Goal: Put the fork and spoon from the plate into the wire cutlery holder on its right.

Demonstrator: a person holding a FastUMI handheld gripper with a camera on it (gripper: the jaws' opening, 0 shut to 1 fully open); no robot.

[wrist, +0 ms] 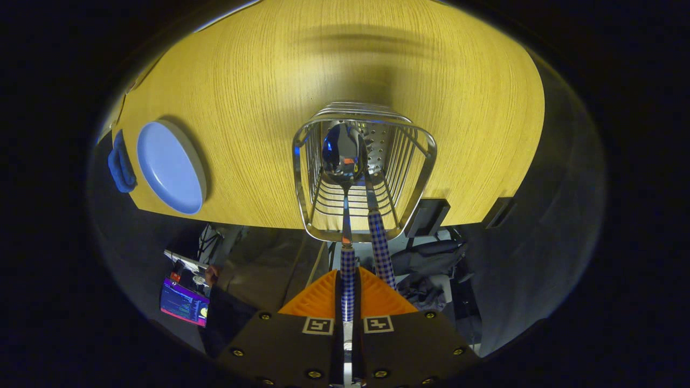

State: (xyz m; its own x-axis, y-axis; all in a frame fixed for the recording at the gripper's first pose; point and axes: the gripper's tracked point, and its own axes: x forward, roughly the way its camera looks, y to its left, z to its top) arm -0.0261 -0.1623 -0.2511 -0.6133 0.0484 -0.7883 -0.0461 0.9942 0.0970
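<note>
Inspector: Gripper [348,291] fingers are clamped on the spoon [345,156] by its checked handle, bowl hanging inside the wire cutlery holder [420,161], dead ahead at twelve o'clock.

Clerk: And the fork [380,245]?

Inspector: Already in, at one o'clock, leaning beside the spoon. Plate [171,167] at ten o'clock looks bare. I judge the last placement is in hand; next, lower and release cleanly.

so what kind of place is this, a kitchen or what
Probably a staged tabletop setup, not a real kitchen: a bare wooden table holds just a blue plate and a wire cutlery holder. The gripper holds a spoon over the holder.
</note>
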